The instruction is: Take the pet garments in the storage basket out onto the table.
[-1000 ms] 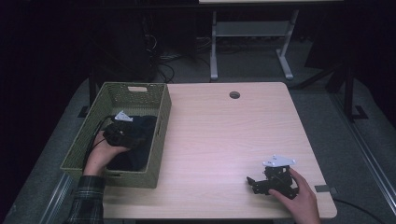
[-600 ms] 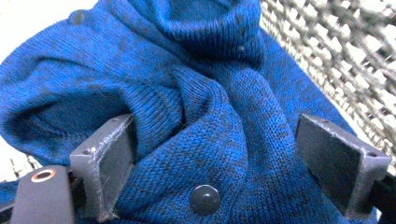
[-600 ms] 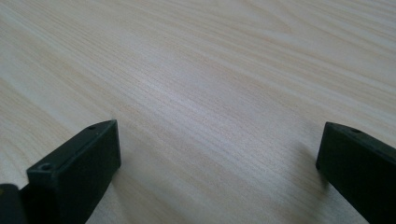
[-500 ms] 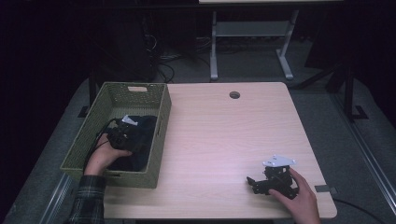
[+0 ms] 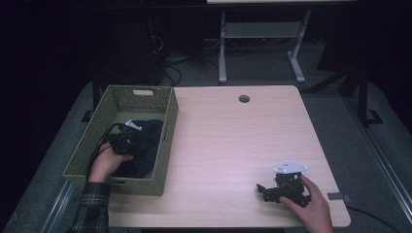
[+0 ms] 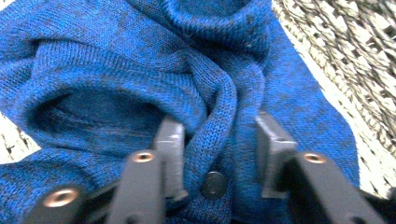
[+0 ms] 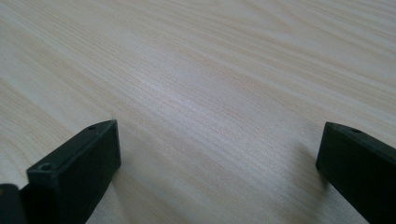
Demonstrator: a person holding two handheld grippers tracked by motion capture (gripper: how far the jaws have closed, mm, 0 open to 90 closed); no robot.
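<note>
Currently left gripper (image 6: 212,140), frame bottom, jaws narrowed astride a fold of blue knitted garment (image 6: 140,70), poised to lift; right gripper (image 7: 217,154) wide, parked.

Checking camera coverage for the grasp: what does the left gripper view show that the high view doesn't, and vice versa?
Left gripper view alone: the garment is blue ribbed knit with a dark button, and a fold of it sits between the left tool's parted jaws.

High view alone: the table, the right tool resting on it near the front right, and both hands.

Shared: the woven basket with the knit garment lying inside it.
</note>
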